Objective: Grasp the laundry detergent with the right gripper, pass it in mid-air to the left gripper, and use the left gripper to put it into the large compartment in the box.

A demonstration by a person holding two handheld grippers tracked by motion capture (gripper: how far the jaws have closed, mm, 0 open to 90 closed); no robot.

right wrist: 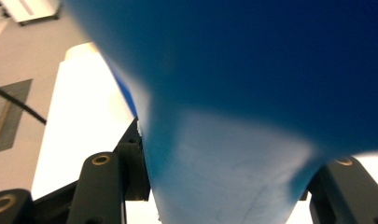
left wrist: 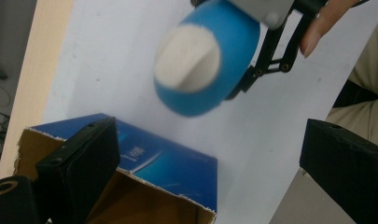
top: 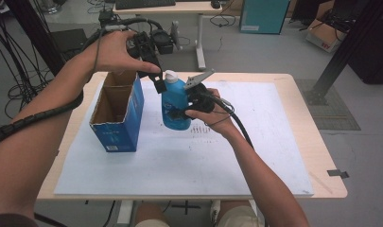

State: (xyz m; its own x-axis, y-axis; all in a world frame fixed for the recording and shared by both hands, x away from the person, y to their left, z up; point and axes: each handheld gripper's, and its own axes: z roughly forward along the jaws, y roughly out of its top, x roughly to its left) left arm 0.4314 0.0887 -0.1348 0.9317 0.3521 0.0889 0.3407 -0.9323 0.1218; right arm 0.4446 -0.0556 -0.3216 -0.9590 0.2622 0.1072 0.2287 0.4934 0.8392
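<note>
A blue bottle [top: 175, 101] with a white cap [top: 170, 75] is held upright just above the white sheet, with my right gripper [top: 179, 112] shut on its body from the right. Seen close up in the right gripper view, the bottle [right wrist: 247, 70] sits between the black jaws of that gripper [right wrist: 224, 186]. To its left stands a blue cardboard box [top: 118, 118] with its top open. My left gripper [top: 151, 78] hangs open above the box's far right corner, next to the cap. From the left gripper view, its jaws [left wrist: 210, 182] stand wide apart over the box [left wrist: 168, 163], and the bottle [left wrist: 200, 70] lies beyond them.
A white sheet [top: 255, 142] covers most of the wooden table [top: 321, 156]. Behind the table stand a desk [top: 179, 8] and a teal cabinet [top: 265, 16]. Cables [top: 9, 71] lie at the far left, and a black post [top: 350, 42] rises at the right.
</note>
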